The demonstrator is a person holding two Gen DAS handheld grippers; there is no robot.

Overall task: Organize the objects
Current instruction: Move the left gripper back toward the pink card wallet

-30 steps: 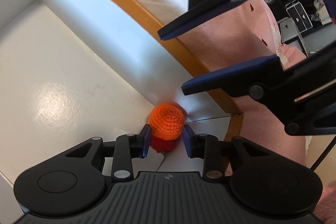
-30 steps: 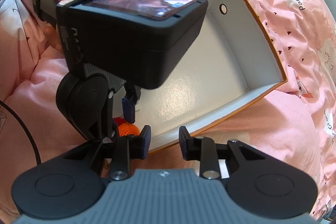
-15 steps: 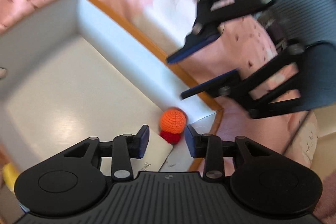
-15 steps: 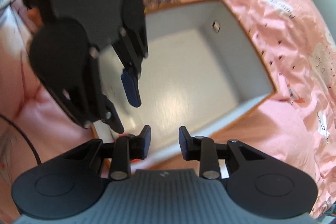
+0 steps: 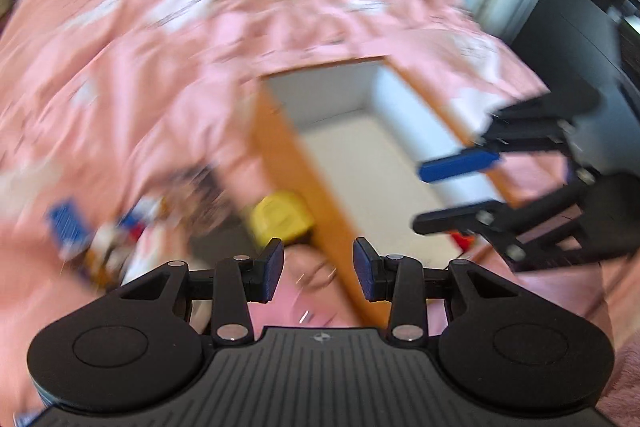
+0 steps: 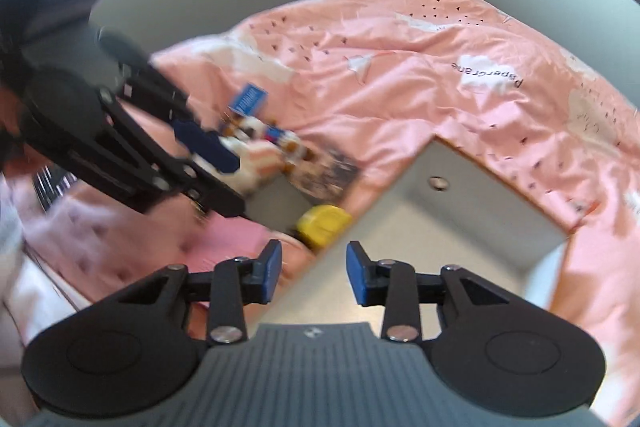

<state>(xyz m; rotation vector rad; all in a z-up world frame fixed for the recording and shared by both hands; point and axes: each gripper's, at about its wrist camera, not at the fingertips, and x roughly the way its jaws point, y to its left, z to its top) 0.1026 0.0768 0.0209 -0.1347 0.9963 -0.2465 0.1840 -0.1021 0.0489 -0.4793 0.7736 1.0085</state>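
Left wrist view, blurred: left gripper (image 5: 318, 269) has lifted out of the orange-rimmed box (image 5: 280, 163), fingers spread and empty. The orange crochet ball it straddled a second ago stays in the box; only a red-orange bit (image 5: 464, 241) shows, lower right, behind the right gripper (image 5: 456, 191). That one is empty too, fingers opening. One item stored. Next, likely the yellow tape measure (image 6: 322, 225) on the bed, just outside the box, centre of the right wrist view.

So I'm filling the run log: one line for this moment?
left gripper: empty | right gripper: opening, empty | yellow toy: outside box | bedspread: pink
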